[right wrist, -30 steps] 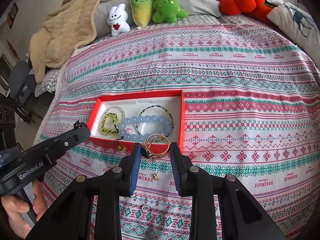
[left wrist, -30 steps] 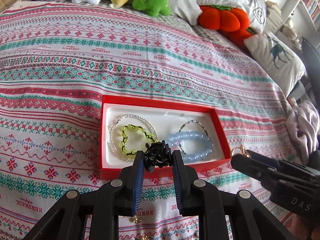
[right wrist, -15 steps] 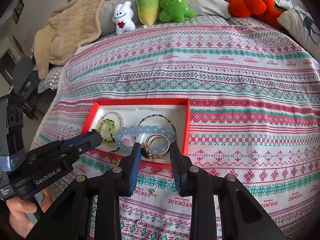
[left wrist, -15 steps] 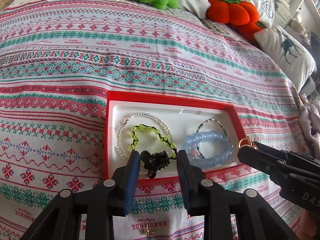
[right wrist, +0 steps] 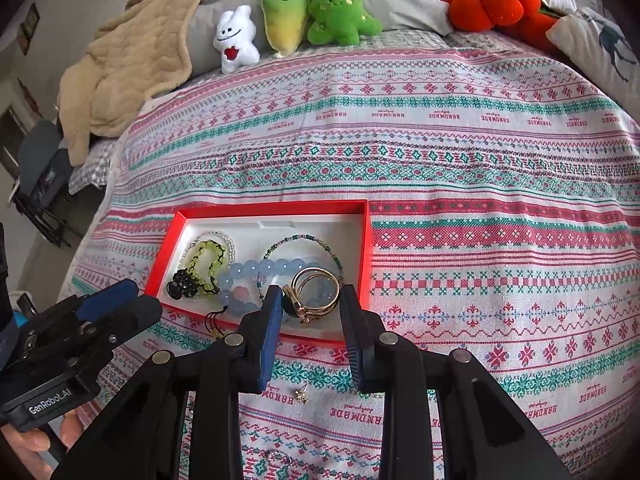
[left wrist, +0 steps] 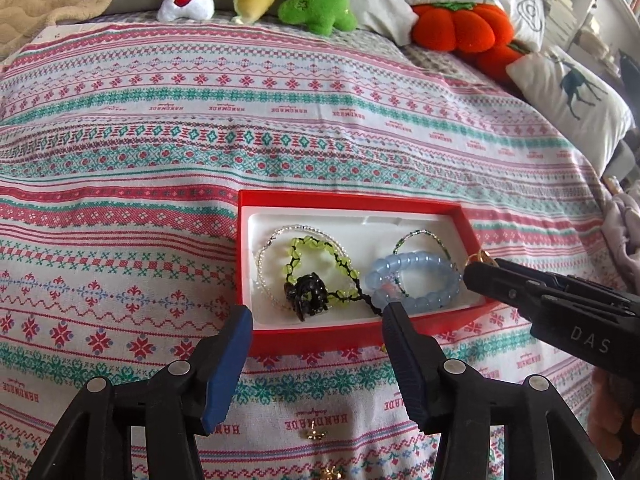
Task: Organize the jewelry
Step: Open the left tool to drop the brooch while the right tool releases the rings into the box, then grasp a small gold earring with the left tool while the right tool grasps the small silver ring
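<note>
A red box (left wrist: 352, 201) with a white lining lies on the patterned bedspread. It holds a green bead bracelet (left wrist: 316, 248), a blue bead bracelet (left wrist: 420, 276) and two thin bead strands. A black beaded piece (left wrist: 306, 294) rests in the box on the green bracelet. My left gripper (left wrist: 317, 314) hovers at the box's near rim, jaws opening, with nothing between them. My right gripper (right wrist: 310, 295) is shut on a gold bangle (right wrist: 320, 271), held over the near right part of the box (right wrist: 272, 206). The black piece (right wrist: 183, 282) shows there too, beyond my left gripper (right wrist: 110, 298).
Small gold earrings (left wrist: 316, 434) (right wrist: 301, 396) lie loose on the bedspread in front of the box. Plush toys (right wrist: 236, 40), an orange pumpkin cushion (left wrist: 460, 26), pillows and a beige blanket (right wrist: 124, 64) line the far side. The bed drops off at the left (right wrist: 60, 184).
The left jaws have spread and let go of the black beaded piece, which now lies in the box. The right gripper has carried the gold bangle from in front of the box to over it.
</note>
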`<state>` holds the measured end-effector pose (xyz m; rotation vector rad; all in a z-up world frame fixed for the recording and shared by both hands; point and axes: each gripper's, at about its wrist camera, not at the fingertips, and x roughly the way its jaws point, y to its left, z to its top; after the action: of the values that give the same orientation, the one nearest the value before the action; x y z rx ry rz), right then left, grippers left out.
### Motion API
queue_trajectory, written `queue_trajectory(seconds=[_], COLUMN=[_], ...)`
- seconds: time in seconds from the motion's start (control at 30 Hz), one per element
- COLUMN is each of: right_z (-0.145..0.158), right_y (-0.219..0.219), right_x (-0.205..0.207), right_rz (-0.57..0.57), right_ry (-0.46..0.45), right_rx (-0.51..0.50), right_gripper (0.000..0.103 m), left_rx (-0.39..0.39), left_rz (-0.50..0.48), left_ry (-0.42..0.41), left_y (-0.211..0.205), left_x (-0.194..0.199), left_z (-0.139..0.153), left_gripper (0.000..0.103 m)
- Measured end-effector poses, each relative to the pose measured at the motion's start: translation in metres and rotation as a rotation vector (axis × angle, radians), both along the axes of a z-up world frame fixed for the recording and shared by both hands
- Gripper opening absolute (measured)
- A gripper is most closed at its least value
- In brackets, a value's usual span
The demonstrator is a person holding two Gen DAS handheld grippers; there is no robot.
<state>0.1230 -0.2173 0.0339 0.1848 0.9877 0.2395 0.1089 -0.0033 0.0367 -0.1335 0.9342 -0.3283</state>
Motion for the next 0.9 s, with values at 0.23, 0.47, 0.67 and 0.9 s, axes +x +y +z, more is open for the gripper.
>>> queue_trajectory(seconds=[0.23,0.47,0.67,0.9], right_z=[0.008,0.015,0.013,0.009], right_y=[-0.007,-0.011,-0.016,-0.022], right_x=[-0.005,-0.018,-0.030,-0.041], right_rz=[-0.009,-0.006,-0.001,0.003], right_ry=[-0.023,-0.031,-0.025,0.004], right_rx=[0.045,0.026,-0.027,-0.032], right_gripper=[0.056,0.061,0.067,0.069], left_rx=[0.043,0.069,0.087,0.104], left_rz=[-0.002,0.009,0.031,0.045], left_ry=[-0.004,0.010,0.039,0.062], left_y=[0.003,0.004,0.006,0.010], left_x=[-0.013,-0.026,-0.033,-0.038], left_z=[0.002,0.002,-0.004,-0.012], left_gripper=[0.075,0.086,0.091,0.093])
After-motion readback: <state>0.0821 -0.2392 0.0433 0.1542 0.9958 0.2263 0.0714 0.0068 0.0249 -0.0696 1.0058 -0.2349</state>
